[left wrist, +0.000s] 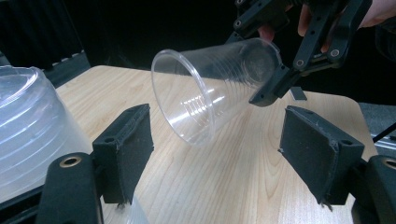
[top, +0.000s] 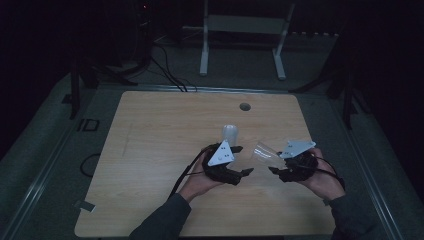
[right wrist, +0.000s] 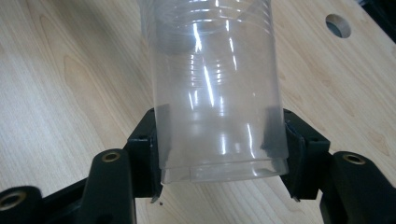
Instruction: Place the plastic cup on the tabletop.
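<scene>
The clear plastic cup [right wrist: 217, 88] sits clamped by its base between the two black jaws of the right gripper [top: 276, 170], the pads pressing on opposite sides of the ribbed wall. In the right gripper view it rises toward twelve o'clock from the jaws, with the pale wooden table [right wrist: 60, 79] beneath and a round cable hole [right wrist: 338, 25] at about one o'clock. In the high view the cup [top: 264, 151] is tilted, its mouth pointing toward ten o'clock from the right hand [top: 325, 180], and it hangs above the tabletop [top: 160, 130] at the near right part of the board.

The left gripper [top: 239, 161] lies just at nine o'clock of that cup, held by the left hand [top: 200, 182]. Its jaws stand apart with nothing pressed between them: in the left gripper view the two pads frame bare wood, and the held cup [left wrist: 212, 88] floats beyond them at twelve o'clock, its open rim facing seven o'clock, apart from both pads. A stack of clear cups [left wrist: 32, 135] stands at nine o'clock in that view, just outside the left-hand pad; whether it touches the pad I cannot tell. In the high view this stack [top: 230, 134] rises just beyond the left gripper at twelve o'clock.
</scene>
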### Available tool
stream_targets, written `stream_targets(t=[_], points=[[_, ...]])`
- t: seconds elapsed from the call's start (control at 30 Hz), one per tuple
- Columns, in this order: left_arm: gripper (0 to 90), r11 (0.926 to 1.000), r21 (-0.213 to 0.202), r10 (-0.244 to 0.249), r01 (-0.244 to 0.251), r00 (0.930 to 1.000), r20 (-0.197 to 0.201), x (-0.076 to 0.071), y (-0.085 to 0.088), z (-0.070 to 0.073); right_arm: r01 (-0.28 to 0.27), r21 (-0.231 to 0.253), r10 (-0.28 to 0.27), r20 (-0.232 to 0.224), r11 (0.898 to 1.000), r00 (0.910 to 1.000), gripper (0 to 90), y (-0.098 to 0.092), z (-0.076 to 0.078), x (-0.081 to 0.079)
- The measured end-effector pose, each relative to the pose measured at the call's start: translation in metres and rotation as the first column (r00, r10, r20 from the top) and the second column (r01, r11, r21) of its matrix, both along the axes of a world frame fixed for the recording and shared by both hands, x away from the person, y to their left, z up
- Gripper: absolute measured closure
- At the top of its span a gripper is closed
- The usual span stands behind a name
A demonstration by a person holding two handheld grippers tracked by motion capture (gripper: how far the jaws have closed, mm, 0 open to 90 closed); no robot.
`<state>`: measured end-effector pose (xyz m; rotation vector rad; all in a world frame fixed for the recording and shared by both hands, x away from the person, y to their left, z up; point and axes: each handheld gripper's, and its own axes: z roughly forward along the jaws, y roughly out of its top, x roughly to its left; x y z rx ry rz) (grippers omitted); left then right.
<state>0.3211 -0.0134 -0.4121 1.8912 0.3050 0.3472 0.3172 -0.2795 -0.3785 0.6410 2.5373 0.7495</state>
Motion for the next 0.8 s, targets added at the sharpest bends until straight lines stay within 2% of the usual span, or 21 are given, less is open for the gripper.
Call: stream_targets(t=[0.23, 0.57, 0.63, 0.8], points=[[25.2, 1.0000, 0.001, 0.000, 0.000, 1.0000, 0.001, 0.0000, -0.0007, 0.0001, 0.017, 0.025, -0.017, 0.025, 1.000, 0.9995, 41.8, -0.0015, 0.0019, -0.0016], [27.5, 1.0000, 0.003, 0.006, -0.006, 1.0000, 0.000, -0.0004, -0.0004, 0.0008, 0.047, 0.086, -0.053, 0.068, 0.995, 0.9963, 41.8, -0.0037, 0.0022, -0.0045], [27.6, 1.0000, 0.001, 0.010, -0.010, 1.0000, 0.000, -0.0005, -0.0001, 0.0014, 0.061, 0.115, -0.071, 0.085, 0.991, 0.9939, 41.8, -0.0040, 0.0019, -0.0053], [27.6, 1.0000, -0.004, 0.006, -0.006, 0.9999, -0.009, -0.0005, 0.0005, 0.0014, 0.085, 0.152, -0.103, 0.109, 0.985, 0.9887, 41.8, -0.0039, 0.0015, -0.0071]])
